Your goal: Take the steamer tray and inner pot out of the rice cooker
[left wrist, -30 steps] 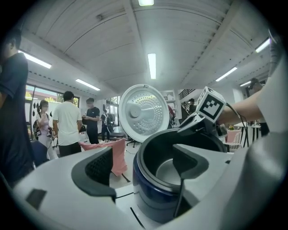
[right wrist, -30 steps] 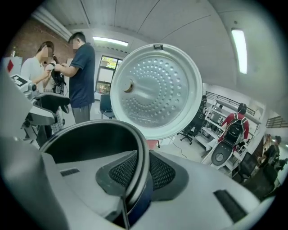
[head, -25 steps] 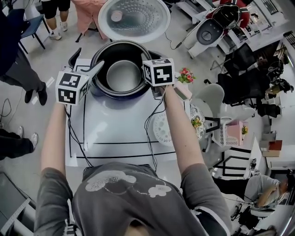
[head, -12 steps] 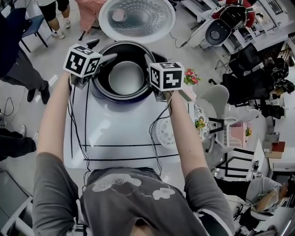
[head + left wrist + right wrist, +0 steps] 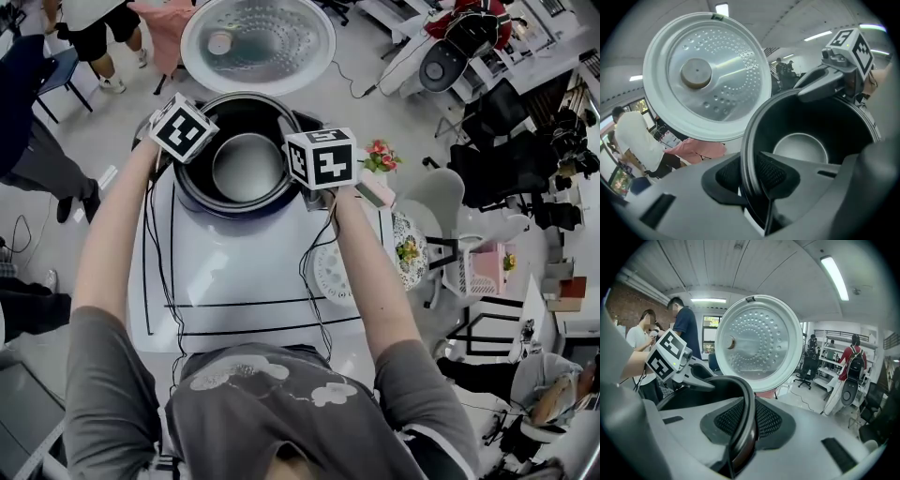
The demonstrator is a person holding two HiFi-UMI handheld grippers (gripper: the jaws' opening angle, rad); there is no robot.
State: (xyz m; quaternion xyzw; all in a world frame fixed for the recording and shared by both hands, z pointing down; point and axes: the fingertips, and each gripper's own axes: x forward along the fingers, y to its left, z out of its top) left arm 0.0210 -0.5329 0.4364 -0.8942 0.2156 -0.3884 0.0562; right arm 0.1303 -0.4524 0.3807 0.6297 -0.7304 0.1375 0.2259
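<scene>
The rice cooker (image 5: 194, 195) stands open at the table's far edge, its lid (image 5: 258, 42) tipped back. Inside sits the dark inner pot (image 5: 247, 166) with a silvery bottom. My left gripper (image 5: 750, 176) is closing on the pot's left rim (image 5: 749, 136), which runs between its pads and touches both. My right gripper (image 5: 743, 420) is shut on the opposite rim (image 5: 749, 399). In the head view the marker cubes cover both sets of fingers. A white perforated steamer tray (image 5: 330, 272) lies on the table by my right forearm, partly hidden.
The white table (image 5: 234, 272) carries black tape lines. Cables trail from both grippers across it. Red flowers (image 5: 378, 155) sit at its right edge beside a white chair (image 5: 431, 202). People stand on the floor at the left and beyond the lid.
My left gripper moved from the near left of the cooker up to the pot's left rim, and its jaws came together on it. The right gripper stayed on the right rim.
</scene>
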